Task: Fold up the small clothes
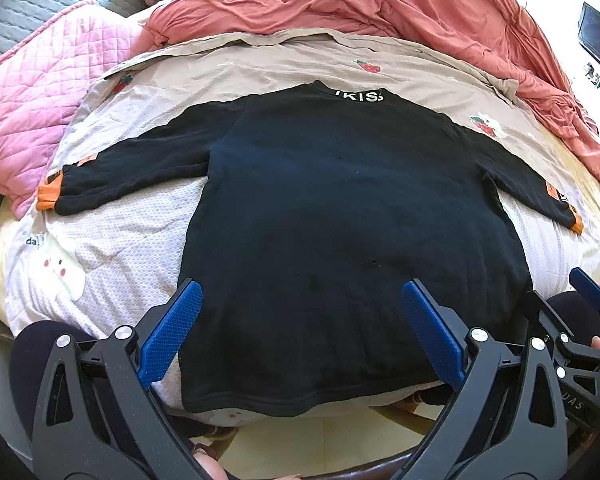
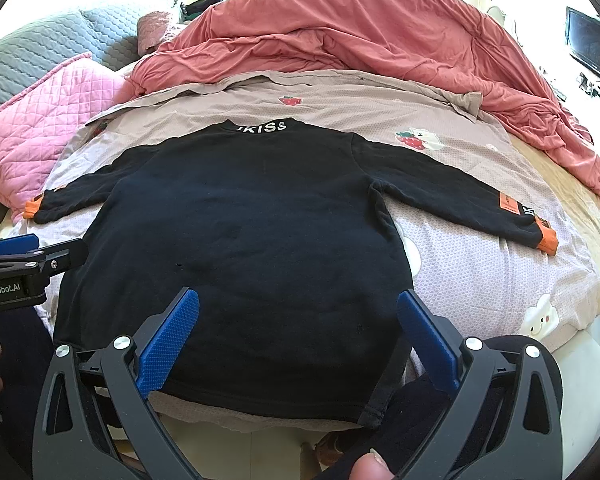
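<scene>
A black long-sleeved shirt (image 1: pixel 340 220) (image 2: pixel 240 232) with orange cuffs and white lettering at the collar lies spread flat, back up, on the bed, both sleeves stretched out sideways. Its hem hangs slightly over the near bed edge. My left gripper (image 1: pixel 302 300) hovers open over the hem's left part, nothing between its blue fingers (image 1: pixel 172 336). My right gripper (image 2: pixel 298 308) hovers open over the hem's right part, also empty. The right gripper's tip (image 1: pixel 588 288) shows at the right edge of the left wrist view, and the left gripper's body (image 2: pixel 20 268) at the left edge of the right wrist view.
The shirt rests on a beige sheet (image 1: pixel 260 64) (image 2: pixel 480 264) printed with strawberries and bears. A crumpled salmon duvet (image 1: pixel 360 4) (image 2: pixel 360 32) is piled at the far side, pink quilted pillow (image 1: pixel 40 92) (image 2: pixel 40 120) and grey quilt at far left. A dark screen (image 2: pixel 592 44) stands far right.
</scene>
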A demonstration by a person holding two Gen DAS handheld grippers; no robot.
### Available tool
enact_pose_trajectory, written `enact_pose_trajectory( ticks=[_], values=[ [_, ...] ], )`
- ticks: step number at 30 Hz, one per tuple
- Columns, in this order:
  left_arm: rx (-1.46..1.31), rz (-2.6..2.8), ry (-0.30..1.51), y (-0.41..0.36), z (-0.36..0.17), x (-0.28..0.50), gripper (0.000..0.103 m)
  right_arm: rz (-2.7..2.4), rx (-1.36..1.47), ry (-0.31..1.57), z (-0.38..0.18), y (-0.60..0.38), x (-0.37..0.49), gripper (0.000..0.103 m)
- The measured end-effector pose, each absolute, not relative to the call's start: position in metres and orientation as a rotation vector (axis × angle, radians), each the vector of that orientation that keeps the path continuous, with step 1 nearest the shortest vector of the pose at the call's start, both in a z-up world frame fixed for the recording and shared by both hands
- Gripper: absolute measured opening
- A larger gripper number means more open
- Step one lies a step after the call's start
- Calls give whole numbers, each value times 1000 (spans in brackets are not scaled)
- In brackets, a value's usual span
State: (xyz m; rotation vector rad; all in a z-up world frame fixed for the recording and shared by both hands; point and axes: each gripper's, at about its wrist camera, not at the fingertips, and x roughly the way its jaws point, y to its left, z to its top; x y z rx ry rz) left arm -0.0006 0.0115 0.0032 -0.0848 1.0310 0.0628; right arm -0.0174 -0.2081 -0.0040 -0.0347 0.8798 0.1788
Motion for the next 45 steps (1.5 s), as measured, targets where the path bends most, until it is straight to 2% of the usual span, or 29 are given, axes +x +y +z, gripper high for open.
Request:
enact_pose_trajectory(
  ticks=[23, 45],
  values=[
    [-85, 78, 1038, 15, -3, 13, 94, 173, -25, 878, -3, -208, -5, 99],
    [-67, 120, 994, 14, 7, 87, 94, 97, -41, 822, 12, -210, 91, 99]
  ],
)
